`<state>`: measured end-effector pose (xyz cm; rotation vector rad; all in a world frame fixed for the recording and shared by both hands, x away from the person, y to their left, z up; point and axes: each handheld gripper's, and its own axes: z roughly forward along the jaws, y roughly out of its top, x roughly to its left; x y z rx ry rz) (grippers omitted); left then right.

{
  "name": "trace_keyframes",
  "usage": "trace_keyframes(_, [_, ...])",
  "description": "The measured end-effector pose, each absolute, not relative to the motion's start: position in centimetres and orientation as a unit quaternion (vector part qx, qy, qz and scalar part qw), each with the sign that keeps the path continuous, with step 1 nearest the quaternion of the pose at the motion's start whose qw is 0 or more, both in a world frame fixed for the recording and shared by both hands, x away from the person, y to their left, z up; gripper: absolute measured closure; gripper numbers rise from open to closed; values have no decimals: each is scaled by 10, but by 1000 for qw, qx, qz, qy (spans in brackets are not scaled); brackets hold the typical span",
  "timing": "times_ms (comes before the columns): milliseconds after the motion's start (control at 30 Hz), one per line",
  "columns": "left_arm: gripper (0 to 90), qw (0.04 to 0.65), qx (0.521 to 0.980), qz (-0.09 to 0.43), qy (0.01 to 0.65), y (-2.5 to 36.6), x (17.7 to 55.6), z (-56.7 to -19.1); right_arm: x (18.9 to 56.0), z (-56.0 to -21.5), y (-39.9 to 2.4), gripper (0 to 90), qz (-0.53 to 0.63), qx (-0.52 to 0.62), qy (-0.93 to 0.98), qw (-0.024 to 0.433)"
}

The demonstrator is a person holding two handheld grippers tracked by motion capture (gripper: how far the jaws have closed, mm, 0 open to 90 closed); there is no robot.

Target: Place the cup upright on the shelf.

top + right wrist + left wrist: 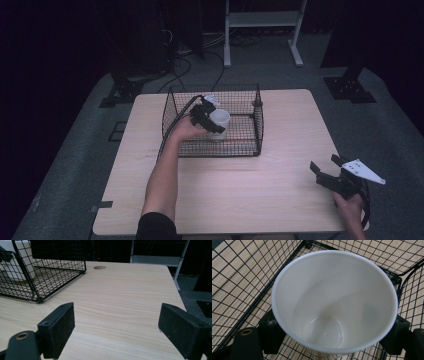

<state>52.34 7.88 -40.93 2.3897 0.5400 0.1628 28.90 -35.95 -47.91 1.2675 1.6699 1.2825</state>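
A white cup [219, 120] stands upright inside a black wire basket [260, 107] on the far half of the wooden table [240, 185]. My left gripper [214, 125] reaches into the basket from the left and is shut on the cup. In the left gripper view its black pads [270, 331] press the cup [334, 297] on both sides, and the cup is empty, with basket mesh [242, 290] beneath. My right gripper [325, 165] hovers near the table's front right corner. Its jaws stand wide open over bare wood [116, 325], with nothing between them.
The basket's near corner [37, 272] lies left of the right gripper. A round hole [99, 267] is cut in the tabletop beyond it. A white metal frame [262, 20], black stand bases [350, 87] and cables [185, 62] are on the floor behind the table.
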Motion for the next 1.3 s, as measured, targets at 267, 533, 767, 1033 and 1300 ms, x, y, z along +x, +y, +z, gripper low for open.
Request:
trace_keyframes(267, [208, 330, 921, 65, 199, 81, 522, -409, 289, -479, -360, 130, 491, 487, 640, 334])
trace_keyframes(533, [191, 328, 921, 67, 200, 81, 521, -408, 290, -479, -360, 129, 491, 487, 640, 335])
trace_keyframes(767, [169, 329, 920, 74, 199, 80, 519, -405, 290, -479, -360, 129, 491, 487, 640, 334])
trace_keyframes(1033, [91, 332, 918, 82, 202, 79, 515, -399, 289, -479, -359, 129, 491, 486, 640, 335])
trace_keyframes(1300, [76, 340, 914, 89, 204, 84, 512, -392, 290, -479, -360, 129, 491, 487, 640, 335])
